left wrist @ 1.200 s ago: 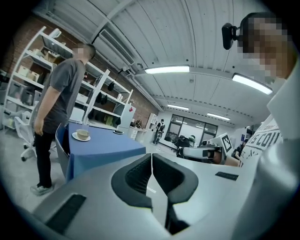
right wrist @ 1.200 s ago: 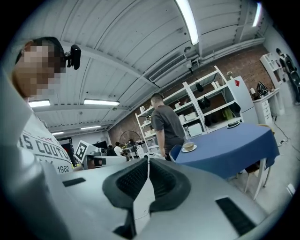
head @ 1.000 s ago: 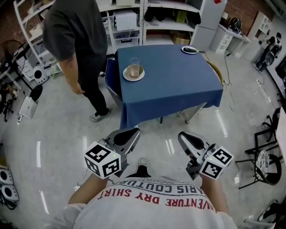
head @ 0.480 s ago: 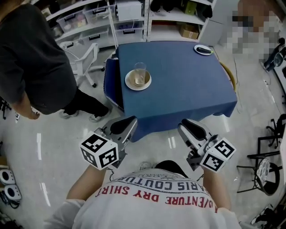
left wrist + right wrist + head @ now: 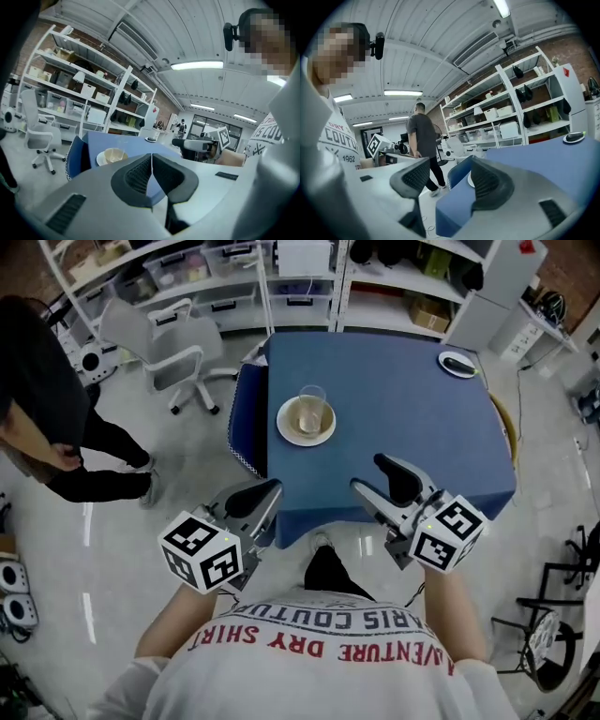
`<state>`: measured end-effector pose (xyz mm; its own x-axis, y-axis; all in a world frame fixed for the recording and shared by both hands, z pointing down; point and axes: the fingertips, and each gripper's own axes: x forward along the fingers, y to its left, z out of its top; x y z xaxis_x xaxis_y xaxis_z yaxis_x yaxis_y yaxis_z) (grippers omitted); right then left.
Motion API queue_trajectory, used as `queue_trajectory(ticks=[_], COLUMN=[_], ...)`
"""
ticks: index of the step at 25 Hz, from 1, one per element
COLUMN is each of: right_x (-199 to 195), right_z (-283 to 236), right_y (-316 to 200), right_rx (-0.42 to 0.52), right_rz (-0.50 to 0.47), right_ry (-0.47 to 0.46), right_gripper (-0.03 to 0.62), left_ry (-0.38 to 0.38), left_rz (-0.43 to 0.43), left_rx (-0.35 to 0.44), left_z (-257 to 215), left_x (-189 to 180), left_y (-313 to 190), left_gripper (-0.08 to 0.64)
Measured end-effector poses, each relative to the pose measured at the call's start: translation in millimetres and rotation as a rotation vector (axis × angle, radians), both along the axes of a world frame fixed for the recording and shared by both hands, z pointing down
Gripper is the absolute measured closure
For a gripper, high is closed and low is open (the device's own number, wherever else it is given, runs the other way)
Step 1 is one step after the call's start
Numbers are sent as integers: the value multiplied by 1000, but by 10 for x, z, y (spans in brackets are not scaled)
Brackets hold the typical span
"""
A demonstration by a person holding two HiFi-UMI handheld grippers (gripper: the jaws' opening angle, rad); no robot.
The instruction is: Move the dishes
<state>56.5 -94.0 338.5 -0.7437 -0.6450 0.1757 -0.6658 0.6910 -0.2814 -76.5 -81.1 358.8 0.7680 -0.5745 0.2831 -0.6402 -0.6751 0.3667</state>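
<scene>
Ahead, blue-clothed table (image 5: 403,404) with a plate (image 5: 285,426), white shelving (image 5: 216,292), glossy floor (image 5: 122,549)

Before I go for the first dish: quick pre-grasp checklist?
1. Right gripper open: ok, its jaws have just been opening, nothing between them.
2. Left gripper open: not ok, jaws together, empty.
3. Clear drinking glass upright on the round cream plate: ok.
4. Grippers at that plate: not ok, both short of it.
5. Bystander in dark shirt away from the blue-clothed table: ok, stands off to the side.
6. Glass empty: cannot tell.
</scene>
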Motion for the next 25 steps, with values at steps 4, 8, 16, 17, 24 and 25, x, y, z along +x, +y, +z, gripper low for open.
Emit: queue_trajectory(ticks=[4,8,16,17,24,25], right_x=[-56,-123,-385,-424,-677,-712], right_z=[168,322,668,723,1073,1114], right_y=[-377,-764,-1521,-1576,-1811,-1824], right_rx=[-19,-20,12,11,25,27], right_rz=[-72,-133,-224,-240,-337,-351], right_ry=[35,90,196,205,286,294], right_gripper=[308,279,261,261,262,262], left_ry=[-13,-19,-22,-24,-19,-20], left_rz=[-84,-149,-268,-281,-351,-361], left_rx=[-28,-55,-97,-101,-123,-125], left_z=[33,83,210,230,327,339], left_x=[-62,-70,-249,-267,-353,-367], left_y=[-222,-470,-896,-932,-1136,-1151], left_gripper=[528,528,528,528,528,528])
